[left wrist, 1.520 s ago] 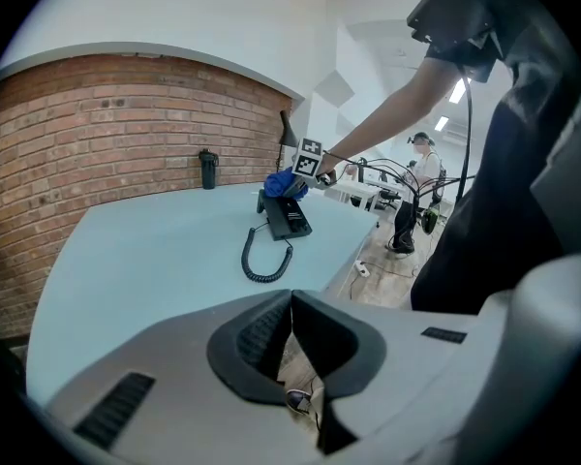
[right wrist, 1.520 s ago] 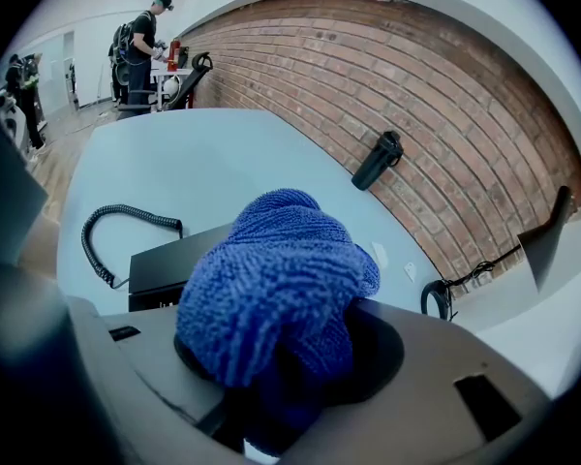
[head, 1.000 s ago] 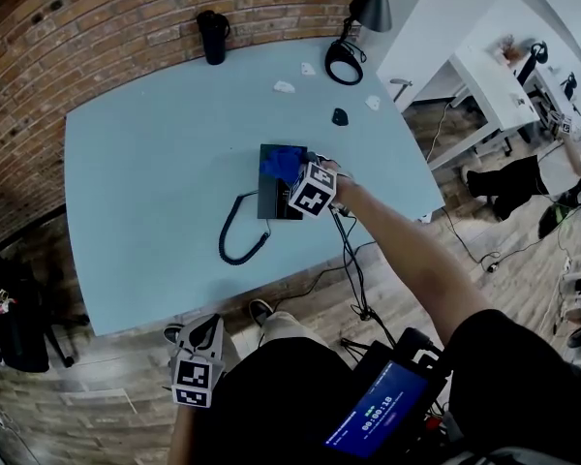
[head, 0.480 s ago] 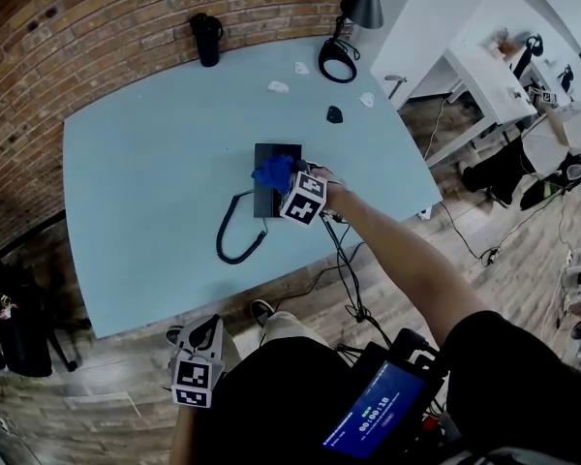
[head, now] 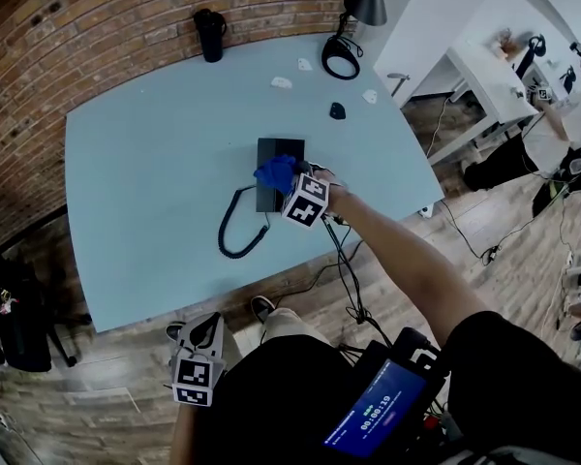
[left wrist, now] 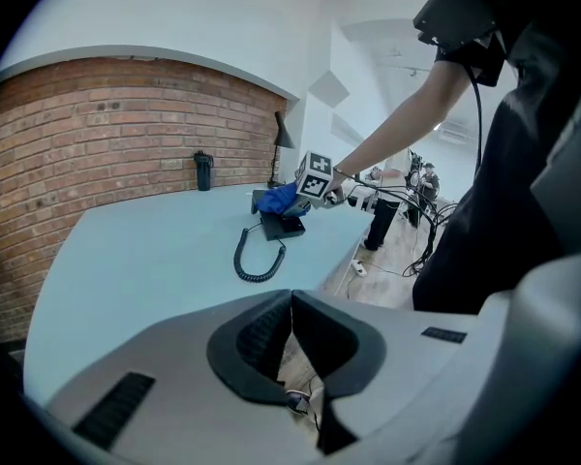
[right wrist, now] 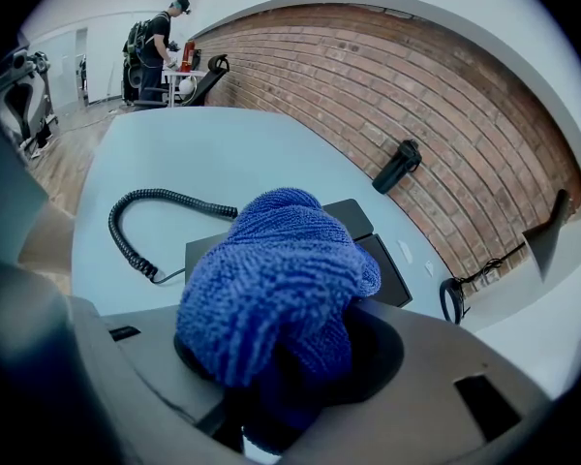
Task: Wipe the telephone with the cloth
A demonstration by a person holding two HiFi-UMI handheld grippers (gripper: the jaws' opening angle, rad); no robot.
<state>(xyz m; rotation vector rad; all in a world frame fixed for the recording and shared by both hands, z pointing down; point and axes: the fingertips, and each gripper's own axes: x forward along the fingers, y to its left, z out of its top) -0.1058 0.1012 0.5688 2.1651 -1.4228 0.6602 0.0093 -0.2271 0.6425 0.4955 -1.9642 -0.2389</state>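
A black telephone [head: 274, 163] lies flat in the middle of the pale blue table [head: 145, 192], its coiled cord [head: 234, 232] trailing toward the near edge. My right gripper [head: 292, 184] is shut on a bunched blue cloth [head: 276, 173] held over the phone's near right part. In the right gripper view the cloth [right wrist: 276, 294] fills the jaws, with the telephone [right wrist: 368, 250] just beyond and the cord [right wrist: 150, 223] at left. My left gripper [head: 205, 335] hangs low off the table's near side, jaws shut on nothing [left wrist: 292, 332].
A dark flask [head: 210, 33] stands at the table's far edge by the brick wall. A desk lamp [head: 347, 51], a small black object [head: 338, 110] and white scraps [head: 283, 82] lie at the far right. Cables [head: 349, 269] trail over the floor. A person [head: 571, 114] stands at white desks.
My right gripper and the cloth slid from the phone's far part toward its near right part. The left gripper stayed put.
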